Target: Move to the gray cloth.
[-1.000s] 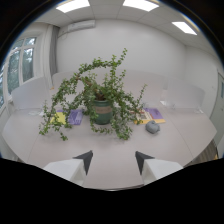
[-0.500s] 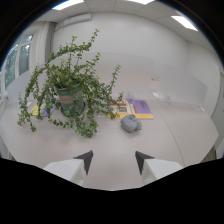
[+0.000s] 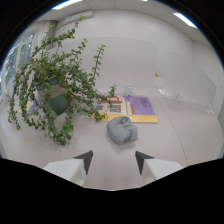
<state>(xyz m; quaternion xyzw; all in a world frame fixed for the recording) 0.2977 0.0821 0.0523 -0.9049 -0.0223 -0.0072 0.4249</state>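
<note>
Gray cloth (image 3: 121, 130), crumpled into a bundle, lies on the white table (image 3: 175, 135) just ahead of the gripper (image 3: 114, 161), slightly beyond its tips. Jaws are spread apart, holding nothing. Left of the cloth stands a trailing potted plant (image 3: 55, 92); a purple mat (image 3: 140, 106) lies beyond it.

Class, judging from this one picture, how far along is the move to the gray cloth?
Nearly done: the gray cloth lies crumpled on the table just ahead of the hand-held gripper, whose fingers are open. Beside it stands the potted plant. Left: closing the last gap.
</note>
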